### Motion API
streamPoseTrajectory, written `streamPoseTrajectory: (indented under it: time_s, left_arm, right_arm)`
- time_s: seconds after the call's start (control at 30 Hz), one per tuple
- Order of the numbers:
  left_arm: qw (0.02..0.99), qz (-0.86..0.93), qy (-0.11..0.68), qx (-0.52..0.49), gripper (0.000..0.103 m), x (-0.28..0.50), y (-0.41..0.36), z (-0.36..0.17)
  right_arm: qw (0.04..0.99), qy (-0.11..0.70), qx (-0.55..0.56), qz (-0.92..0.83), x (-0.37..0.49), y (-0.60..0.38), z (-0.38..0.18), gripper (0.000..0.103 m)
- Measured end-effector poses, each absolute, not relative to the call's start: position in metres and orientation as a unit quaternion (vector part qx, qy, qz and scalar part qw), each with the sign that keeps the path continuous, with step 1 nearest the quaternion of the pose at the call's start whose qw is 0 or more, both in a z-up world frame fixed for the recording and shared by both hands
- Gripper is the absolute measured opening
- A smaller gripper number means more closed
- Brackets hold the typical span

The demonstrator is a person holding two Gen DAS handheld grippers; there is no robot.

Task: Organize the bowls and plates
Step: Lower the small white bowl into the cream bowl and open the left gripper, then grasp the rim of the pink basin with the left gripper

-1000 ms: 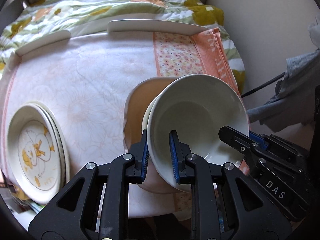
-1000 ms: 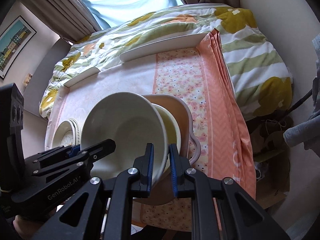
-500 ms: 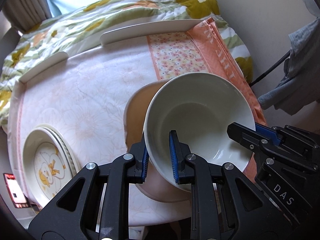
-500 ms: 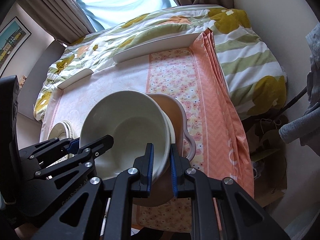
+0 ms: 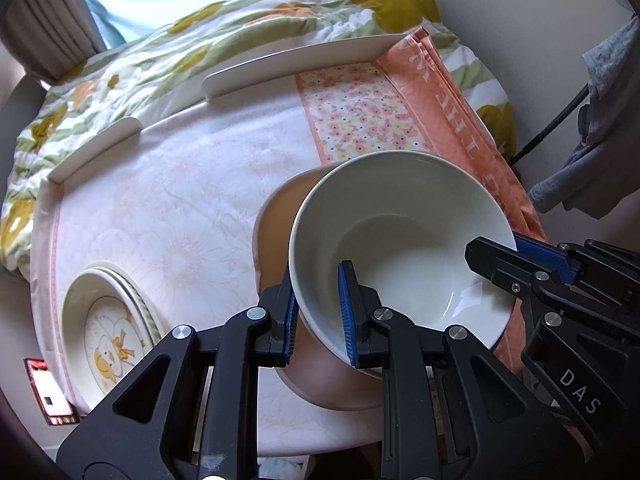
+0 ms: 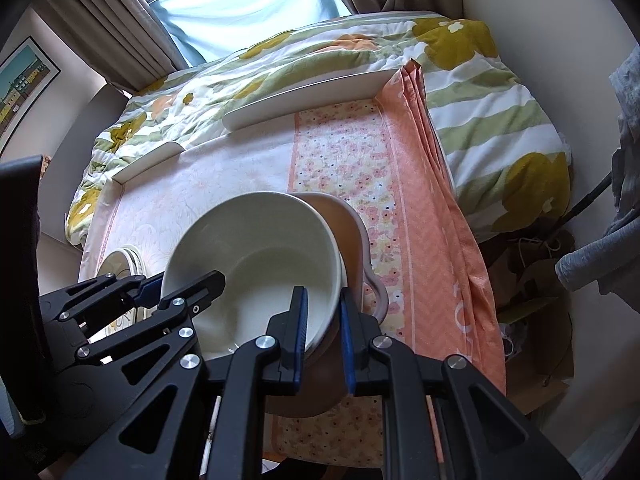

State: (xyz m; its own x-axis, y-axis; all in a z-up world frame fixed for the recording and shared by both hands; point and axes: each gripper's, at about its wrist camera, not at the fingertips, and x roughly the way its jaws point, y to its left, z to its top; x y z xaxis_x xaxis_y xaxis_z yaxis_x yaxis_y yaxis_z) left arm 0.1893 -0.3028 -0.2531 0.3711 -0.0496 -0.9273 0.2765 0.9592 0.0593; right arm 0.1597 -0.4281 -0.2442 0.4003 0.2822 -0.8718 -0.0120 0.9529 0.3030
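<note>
Both grippers clamp opposite rims of the white bowl [image 5: 400,240], left gripper [image 5: 316,312] on its near-left edge, right gripper [image 6: 322,330] opposite, holding it directly above the peach basin [image 6: 344,224] below.

Daylight pours through the window [image 6: 240,4], softened by a pale blue sheer, with grey-brown curtains [image 6: 104,40] hanging on both sides. Below it lies a bed under a quilt [image 6: 480,92] striped in green and white with mustard flowers. A framed picture [image 6: 20,96] hangs on the left wall. The right wall [image 5: 520,20] is plain cream, grey cloth [image 5: 600,128] draped beside it.
</note>
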Motion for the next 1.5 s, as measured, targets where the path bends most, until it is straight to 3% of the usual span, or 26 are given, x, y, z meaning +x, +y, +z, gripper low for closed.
streamPoseTrajectory:
  time_s: [0.6, 1.1, 1.2, 1.27, 1.3, 1.33, 1.37, 1.4, 1.43, 1.47, 1.5]
  left_arm:
    - [0.827, -0.088, 0.547, 0.097, 0.016, 0.182, -0.294, -0.248]
    - [0.856, -0.069, 0.509, 0.063, 0.017, 0.164, -0.271, -0.203]
    - [0.869, -0.062, 0.487, 0.057, 0.031, 0.157, -0.261, -0.180]
    - [0.883, -0.060, 0.464, 0.050, 0.074, 0.150, -0.252, -0.161]
    - [0.893, -0.055, 0.445, 0.048, 0.084, 0.144, -0.246, -0.149]
    - [0.901, -0.053, 0.428, 0.047, 0.095, 0.140, -0.241, -0.139]
    - [0.909, -0.057, 0.410, 0.043, 0.097, 0.134, -0.236, -0.128]
    - [0.916, -0.060, 0.395, 0.039, 0.098, 0.129, -0.230, -0.118]
    - [0.921, -0.063, 0.382, 0.036, 0.099, 0.125, -0.225, -0.111]
    - [0.927, -0.068, 0.367, 0.036, 0.099, 0.121, -0.220, -0.106]
    - [0.935, -0.079, 0.342, 0.042, 0.100, 0.115, -0.215, -0.103]
  right_arm:
    - [0.832, 0.533, 0.120, 0.094, 0.156, -0.427, -0.239, 0.014]
    - [0.848, 0.511, 0.115, 0.079, 0.142, -0.433, -0.207, 0.014]
    - [0.856, 0.498, 0.113, 0.082, 0.134, -0.436, -0.187, 0.014]
    - [0.865, 0.482, 0.107, 0.086, 0.128, -0.438, -0.169, 0.014]
    - [0.870, 0.473, 0.102, 0.089, 0.124, -0.438, -0.160, 0.015]
    - [0.877, 0.463, 0.096, 0.091, 0.119, -0.438, -0.151, 0.018]
    - [0.883, 0.453, 0.088, 0.091, 0.115, -0.437, -0.142, 0.033]
    - [0.890, 0.439, 0.080, 0.091, 0.110, -0.437, -0.133, 0.060]
    - [0.901, 0.418, 0.073, 0.093, 0.103, -0.437, -0.124, 0.075]
    - [0.911, 0.396, 0.065, 0.095, 0.096, -0.437, -0.117, 0.097]
    - [0.920, 0.375, 0.058, 0.096, 0.089, -0.437, -0.111, 0.102]
